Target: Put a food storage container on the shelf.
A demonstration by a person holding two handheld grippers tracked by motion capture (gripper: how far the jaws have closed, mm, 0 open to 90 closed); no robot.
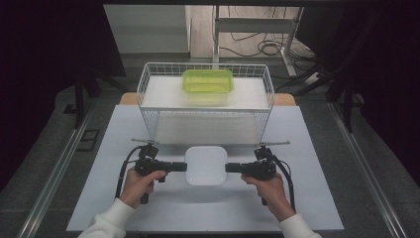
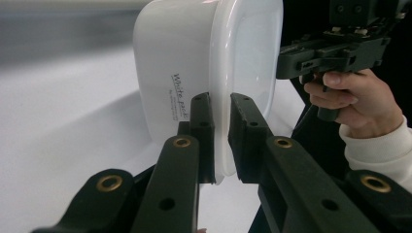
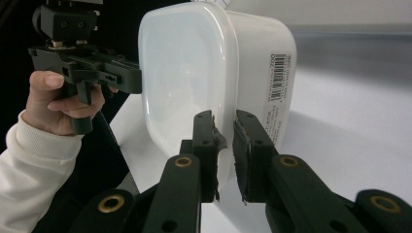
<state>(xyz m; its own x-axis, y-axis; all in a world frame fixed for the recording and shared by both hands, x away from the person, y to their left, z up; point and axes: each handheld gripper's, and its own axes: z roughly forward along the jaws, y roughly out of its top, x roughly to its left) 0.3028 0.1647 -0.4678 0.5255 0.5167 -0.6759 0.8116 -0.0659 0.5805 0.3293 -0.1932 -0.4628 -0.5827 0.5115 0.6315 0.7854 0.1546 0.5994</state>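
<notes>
A white plastic container (image 1: 206, 165) with rounded corners sits at the middle of the white table top, held between both grippers. My left gripper (image 1: 184, 167) is shut on its left rim, and in the left gripper view the jaws (image 2: 221, 104) pinch the lip of the container (image 2: 175, 63). From the other side, my right gripper (image 1: 228, 167) is shut on the right rim. In the right gripper view its jaws (image 3: 224, 119) clamp the lip of the container (image 3: 194, 63), whose side carries a barcode label. I cannot tell whether the container rests on the table or hangs just above it.
A white wire rack (image 1: 205, 116) stands at the back of the table, with a lime-green container (image 1: 207, 81) on its upper shelf. The white table top (image 1: 99, 198) ends close to the person's sleeves. Dark floor, rails and cables surround the table.
</notes>
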